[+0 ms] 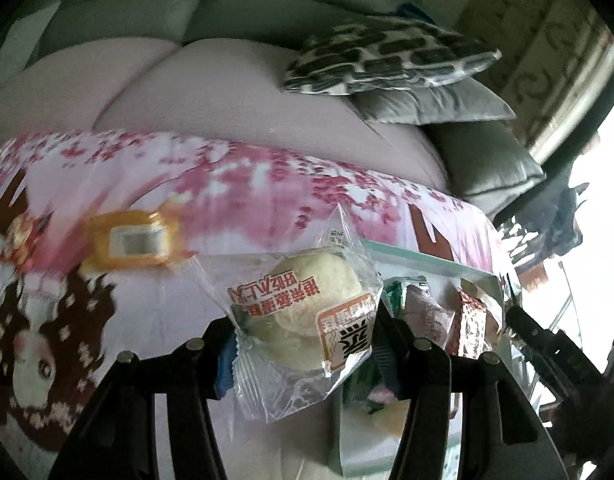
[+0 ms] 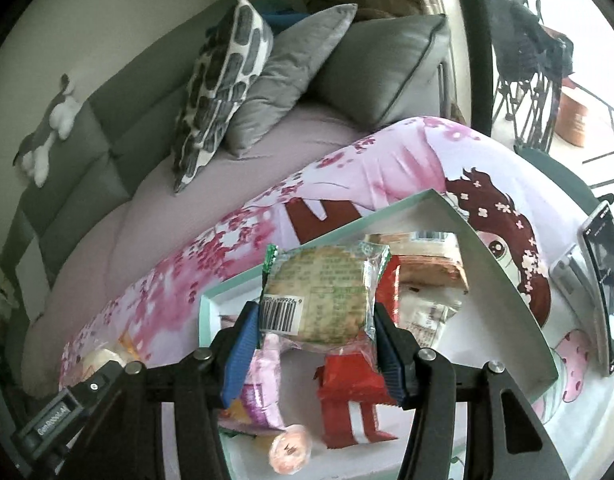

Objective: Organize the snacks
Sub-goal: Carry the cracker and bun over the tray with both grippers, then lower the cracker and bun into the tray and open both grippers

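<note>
My left gripper (image 1: 305,354) is shut on a clear packet holding a pale round bun (image 1: 307,316) with red lettering, above the pink blossom-print tablecloth (image 1: 235,184) at the left edge of the mint green box (image 1: 435,258). My right gripper (image 2: 313,332) is shut on a round cracker in a green-edged wrapper (image 2: 321,292), over the same box (image 2: 503,276). Inside the box lie a red packet (image 2: 349,396), a pink packet (image 2: 263,392), a round pink sweet (image 2: 289,448) and brown-wrapped snacks (image 2: 427,268). An orange packet (image 1: 133,242) lies on the cloth to the left.
A sofa with a lilac seat cover (image 1: 211,88) runs behind the table, with patterned (image 2: 223,88) and grey cushions (image 2: 295,76). A phone on a stand (image 2: 601,280) stands at the table's right. The other gripper's body (image 1: 547,344) shows at the right of the left wrist view.
</note>
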